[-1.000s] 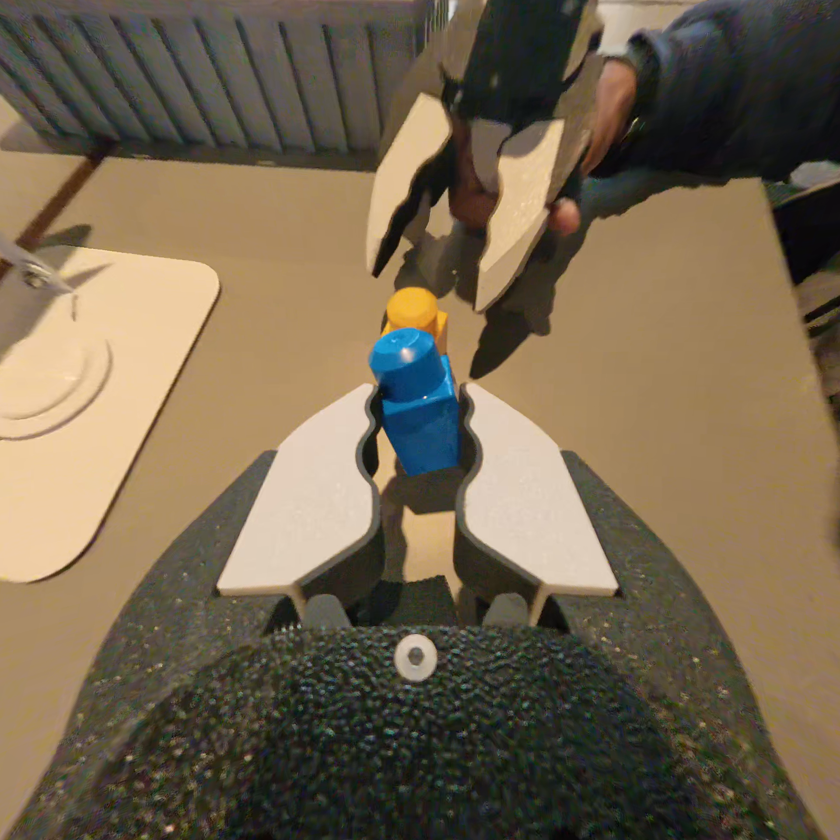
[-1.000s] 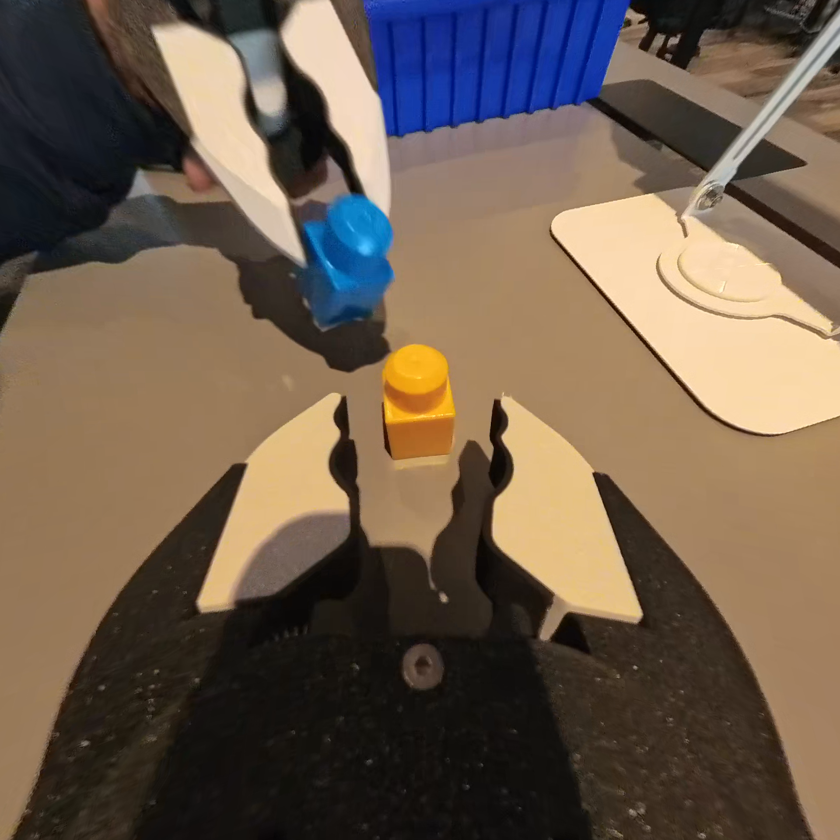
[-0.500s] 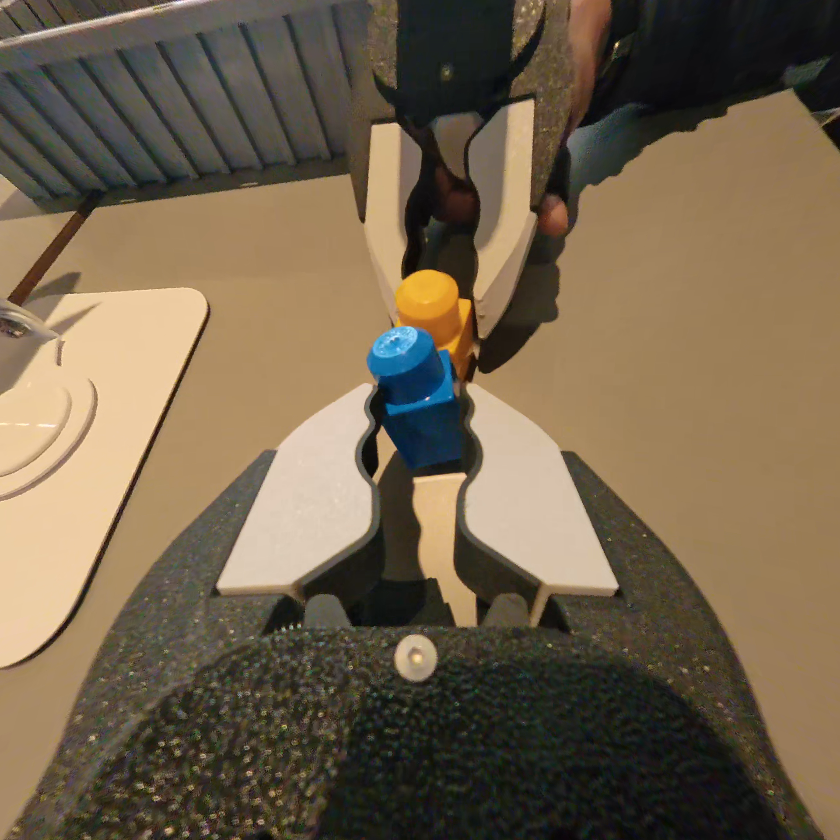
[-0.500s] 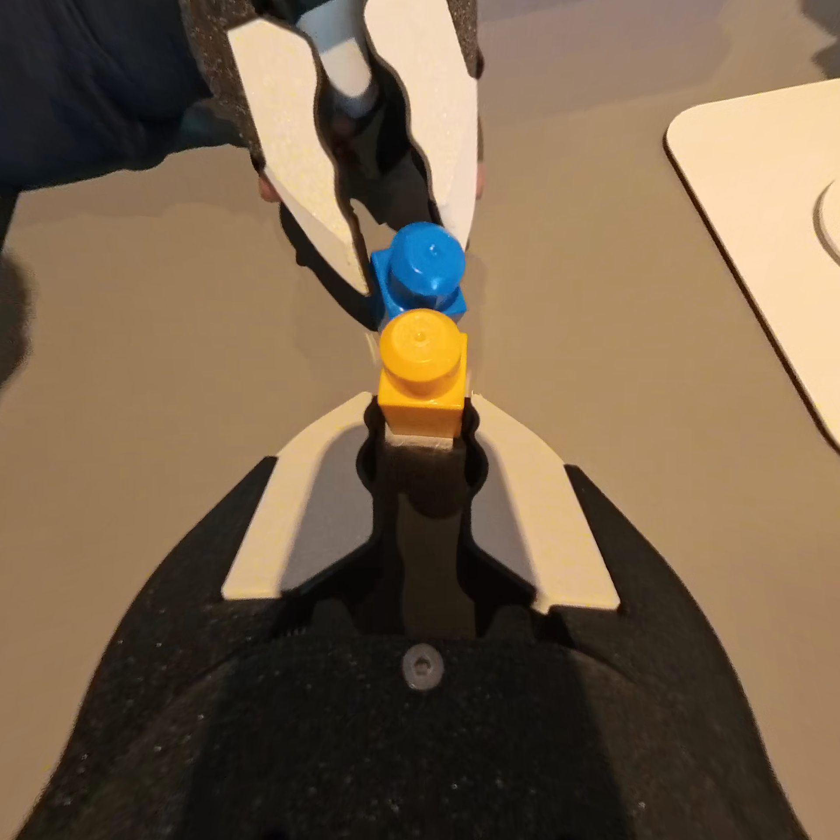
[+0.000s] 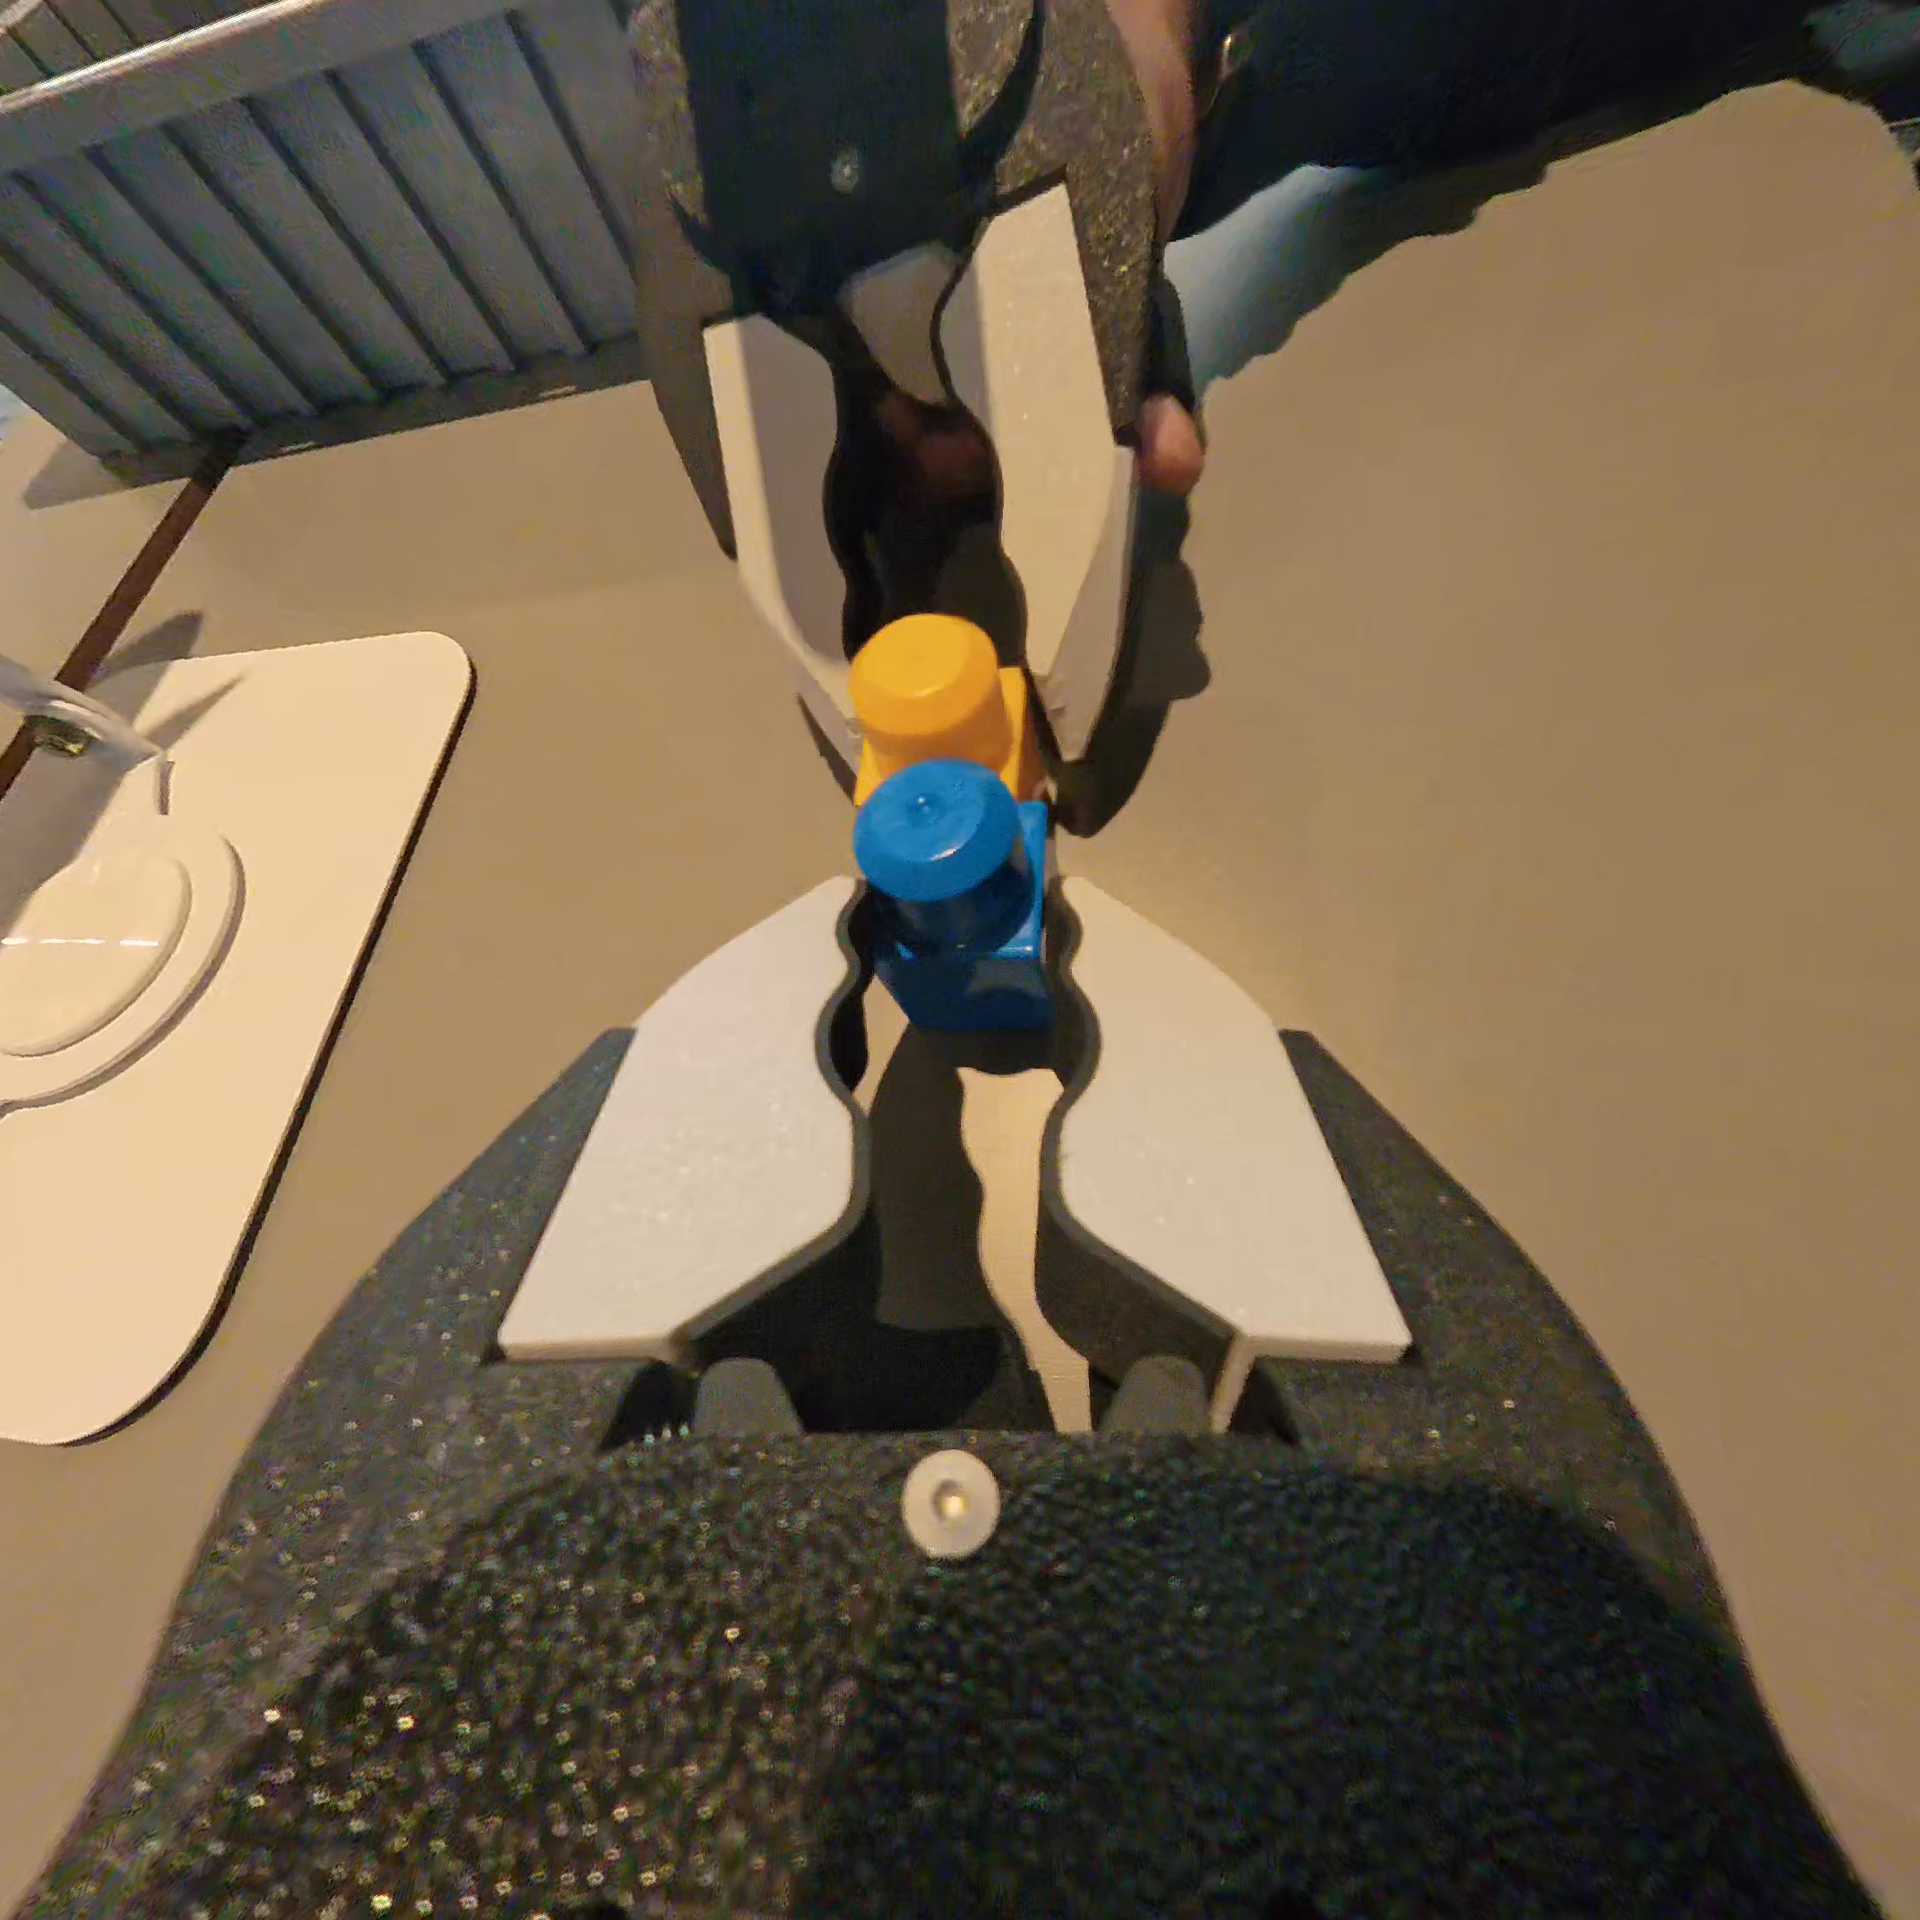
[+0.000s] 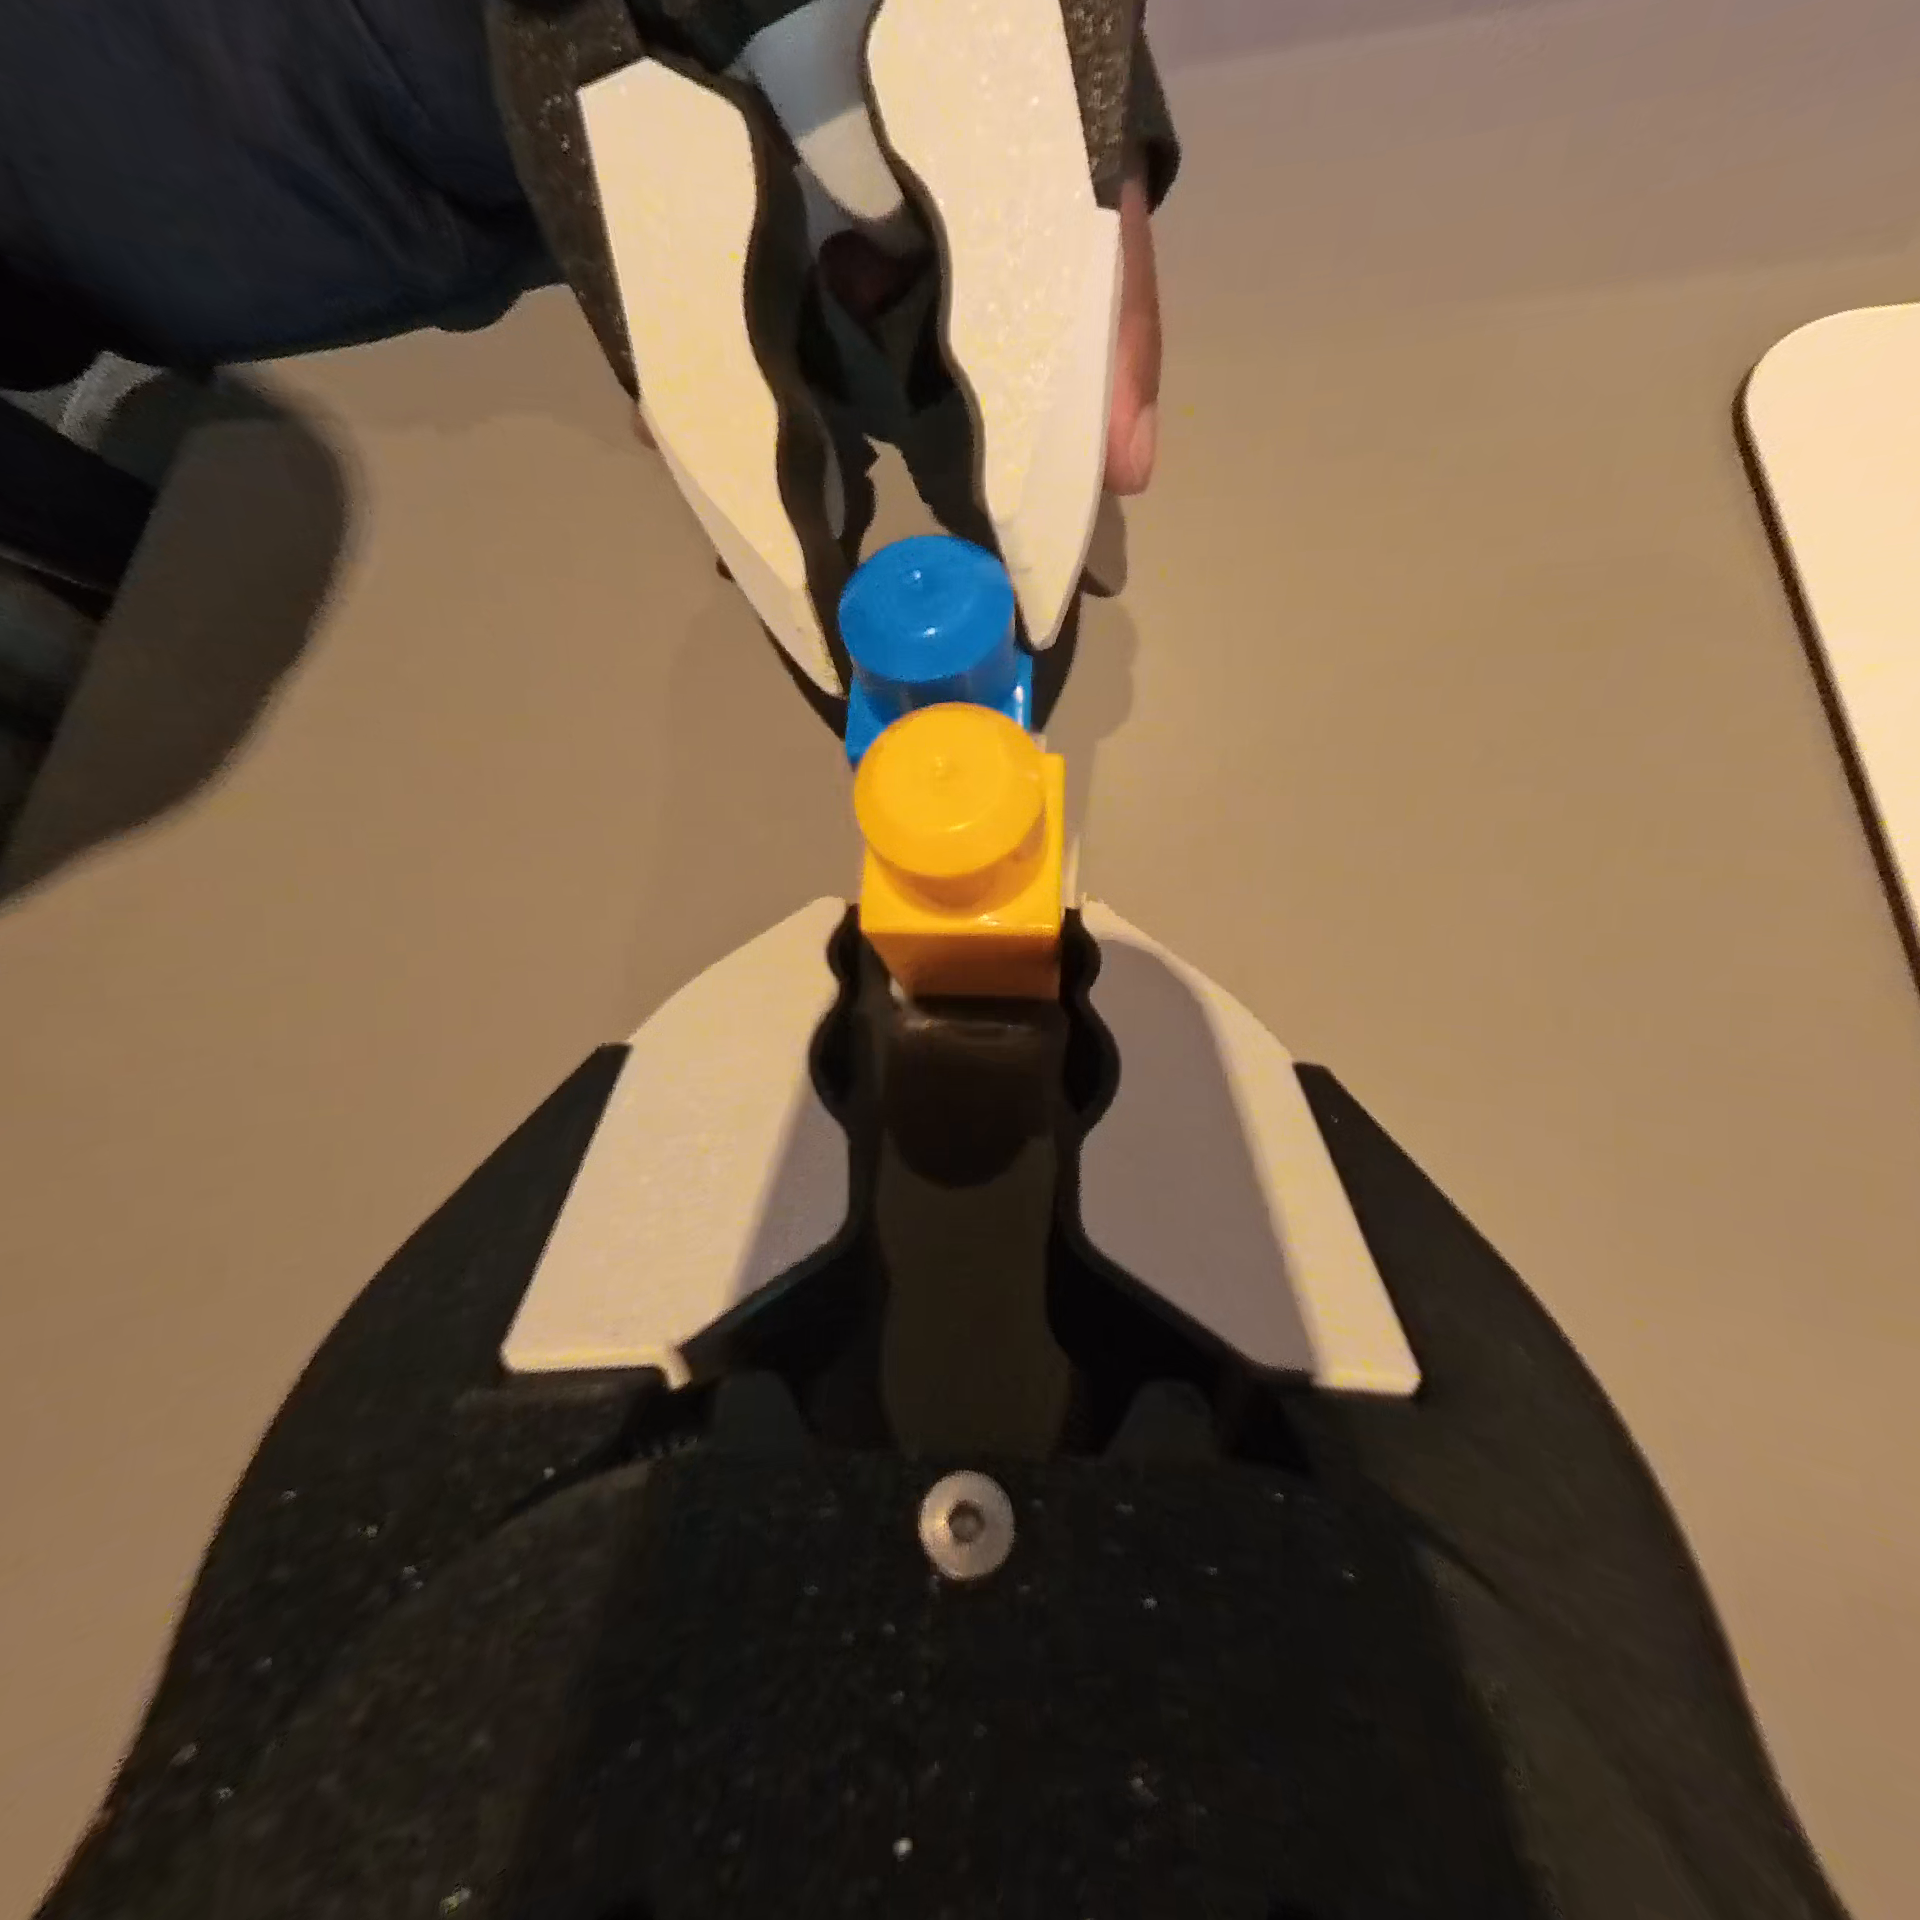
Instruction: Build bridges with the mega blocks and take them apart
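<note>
The left gripper (image 5: 956,883) clamps the blue block (image 5: 961,935); the right gripper (image 6: 961,909) clamps the yellow block (image 6: 961,883). Both blocks sit side by side, touching, low over the desk (image 5: 1455,727). Uneven pressing could tilt one and twist it from its grip.

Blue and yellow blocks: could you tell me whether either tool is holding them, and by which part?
Left tool grips the blue block by its square base; right tool grips the yellow block likewise.
</note>
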The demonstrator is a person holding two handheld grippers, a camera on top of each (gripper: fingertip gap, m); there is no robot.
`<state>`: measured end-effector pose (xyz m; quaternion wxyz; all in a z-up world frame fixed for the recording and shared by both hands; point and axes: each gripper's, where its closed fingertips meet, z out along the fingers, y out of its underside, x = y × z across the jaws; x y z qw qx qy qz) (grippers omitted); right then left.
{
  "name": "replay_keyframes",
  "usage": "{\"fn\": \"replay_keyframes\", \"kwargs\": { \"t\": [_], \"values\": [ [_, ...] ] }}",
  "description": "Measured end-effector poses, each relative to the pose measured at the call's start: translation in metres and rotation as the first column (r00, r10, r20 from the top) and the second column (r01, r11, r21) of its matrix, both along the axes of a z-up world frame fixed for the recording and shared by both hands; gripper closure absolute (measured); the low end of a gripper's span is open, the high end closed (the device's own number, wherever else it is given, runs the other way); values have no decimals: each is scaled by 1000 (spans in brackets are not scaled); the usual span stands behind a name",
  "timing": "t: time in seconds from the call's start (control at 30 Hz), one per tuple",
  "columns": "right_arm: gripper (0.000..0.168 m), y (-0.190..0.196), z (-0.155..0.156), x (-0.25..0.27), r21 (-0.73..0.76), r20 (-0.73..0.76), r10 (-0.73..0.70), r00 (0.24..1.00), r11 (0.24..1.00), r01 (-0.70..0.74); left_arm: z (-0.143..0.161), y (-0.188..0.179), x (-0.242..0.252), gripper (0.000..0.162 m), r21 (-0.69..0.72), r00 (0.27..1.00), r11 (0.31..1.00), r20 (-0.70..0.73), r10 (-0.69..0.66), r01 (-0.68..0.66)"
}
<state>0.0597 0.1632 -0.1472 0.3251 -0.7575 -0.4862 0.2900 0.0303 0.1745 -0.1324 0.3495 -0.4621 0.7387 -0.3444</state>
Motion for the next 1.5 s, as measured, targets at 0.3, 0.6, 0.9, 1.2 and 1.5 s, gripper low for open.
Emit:
{"fn": "replay_keyframes", "kwargs": {
  "t": [0.3,0.6,0.9,1.2,1.5],
  "values": [
    [130,-4,-6,-2,15,49,19,999,1000,-20,0,-2,2,131,14,1000,1000,4,13,-14],
    [118,-5,-8,-2,29,75,22,997,999,-25,-14,-2,0,120,98,997,995,-66,29,-23],
    [113,-6,4,0,38,-14,19,1000,999,-19,15,7,-11,112,42,996,995,32,85,-86],
    [113,-6,14,3,41,-94,5,996,999,-1,135,81,-123,117,20,843,855,176,508,-519],
    [115,-5,15,3,17,-115,6,993,1000,-4,136,291,-340,117,270,358,399,-189,914,-876]
  ]
}}
